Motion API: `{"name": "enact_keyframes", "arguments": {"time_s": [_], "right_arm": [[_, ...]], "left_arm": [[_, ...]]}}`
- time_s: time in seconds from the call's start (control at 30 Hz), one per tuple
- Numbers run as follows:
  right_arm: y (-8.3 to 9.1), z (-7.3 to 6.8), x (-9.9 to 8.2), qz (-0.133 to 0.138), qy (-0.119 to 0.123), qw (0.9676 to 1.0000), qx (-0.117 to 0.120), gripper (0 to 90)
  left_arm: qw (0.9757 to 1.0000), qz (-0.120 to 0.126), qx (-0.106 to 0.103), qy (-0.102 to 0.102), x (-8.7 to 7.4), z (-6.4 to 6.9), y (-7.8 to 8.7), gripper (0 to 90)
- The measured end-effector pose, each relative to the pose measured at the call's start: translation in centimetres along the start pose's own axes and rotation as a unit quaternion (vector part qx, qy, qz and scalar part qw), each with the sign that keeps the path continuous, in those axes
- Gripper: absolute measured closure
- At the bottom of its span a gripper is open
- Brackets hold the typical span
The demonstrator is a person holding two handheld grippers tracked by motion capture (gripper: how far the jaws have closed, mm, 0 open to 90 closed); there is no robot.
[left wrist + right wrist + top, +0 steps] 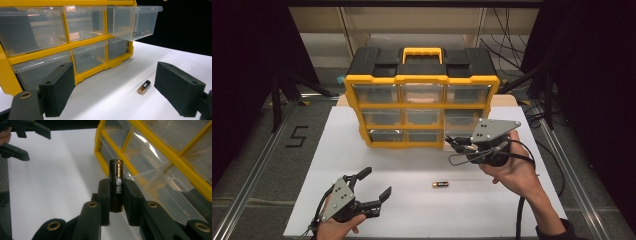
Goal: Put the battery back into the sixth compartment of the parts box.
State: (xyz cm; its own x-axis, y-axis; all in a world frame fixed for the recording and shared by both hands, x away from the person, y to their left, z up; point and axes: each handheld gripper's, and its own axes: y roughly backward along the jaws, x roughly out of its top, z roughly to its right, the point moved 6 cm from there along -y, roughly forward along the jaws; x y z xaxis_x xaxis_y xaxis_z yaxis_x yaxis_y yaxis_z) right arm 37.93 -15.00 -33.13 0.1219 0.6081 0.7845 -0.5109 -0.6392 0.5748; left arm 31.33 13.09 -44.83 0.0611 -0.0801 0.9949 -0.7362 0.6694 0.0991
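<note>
**Right tongs gripping a battery at the open drawer**

Right tongs [116, 195]: I have them clamped on a dark battery [116, 185], pads pressing both sides of it, top end sticking up clear of the pads. In the high view the right tongs [455, 144] sit at about 3 o'clock of the counter [412, 210], right at the lower-right corner of the yellow organizer [421, 97].

Open drawer [133, 22]: clear plastic, pulled out on the organizer's right-hand column, as seen from the left gripper view. Something small and dark lies inside near its front wall; I can't tell exactly what. In the right gripper view the drawer [162, 187] lies just past the held battery, at its 3 o'clock.

Left tongs [374, 185]: jaws wide, nothing between the pads, low over the counter at about 7 o'clock in the high view.

Second battery [440, 184]: lying flat on the white counter, near centre, at roughly 3 o'clock of the left tongs and well apart from the organizer. Gold end faces the left gripper camera [144, 87].

All other drawers look shut.
</note>
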Motion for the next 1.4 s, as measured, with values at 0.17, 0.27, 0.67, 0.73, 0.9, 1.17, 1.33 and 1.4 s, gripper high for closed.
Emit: {"name": "enact_keyframes", "arguments": {"time_s": [0.17, 0.27, 0.67, 0.73, 0.9, 1.17, 1.33, 1.4], "right_arm": [[0.6, 1.2, 0.2, 0.013, -0.013, 0.9996, -0.02, 76.8], [0.7, 1.6, 0.2, 0.014, -0.017, 0.9994, -0.027, 76.8], [1.2, 4.3, -0.6, 0.022, -0.046, 0.9967, -0.063, 76.8], [1.1, 4.6, -0.8, 0.021, -0.048, 0.9964, -0.067, 76.8], [0.9, 5.3, -1.4, 0.016, -0.054, 0.9956, -0.075, 76.8], [0.7, 6.1, -1.9, 0.011, -0.061, 0.9945, -0.085, 76.8], [0.4, 6.5, -2.4, 0.0, -0.067, 0.9942, -0.084, 76.8], [0.2, 6.6, -2.5, 0.003, -0.064, 0.9941, -0.088, 76.7]], "left_arm": [[1.0, -0.001, 0.0, -0.002, 0.0, 0.0, 0.0, 16.3], [1.0, -0.001, 0.0, -0.002, -0.1, 0.0, -0.1, 16.3], [1.0, 0.006, -0.004, -0.002, 0.0, 0.0, -0.2, 16.3], [1.0, -0.001, -0.001, -0.002, -0.1, 0.0, -0.1, 16.3], [1.0, -0.001, 0.0, -0.002, 0.0, 0.0, -0.1, 16.3], [1.0, -0.001, -0.001, -0.002, -0.1, 0.0, -0.1, 16.3], [1.0, 0.006, -0.004, -0.001, 0.0, 0.0, -0.2, 16.3], [1.0, 0.006, -0.004, -0.001, 0.0, 0.0, -0.2, 16.3]]}}
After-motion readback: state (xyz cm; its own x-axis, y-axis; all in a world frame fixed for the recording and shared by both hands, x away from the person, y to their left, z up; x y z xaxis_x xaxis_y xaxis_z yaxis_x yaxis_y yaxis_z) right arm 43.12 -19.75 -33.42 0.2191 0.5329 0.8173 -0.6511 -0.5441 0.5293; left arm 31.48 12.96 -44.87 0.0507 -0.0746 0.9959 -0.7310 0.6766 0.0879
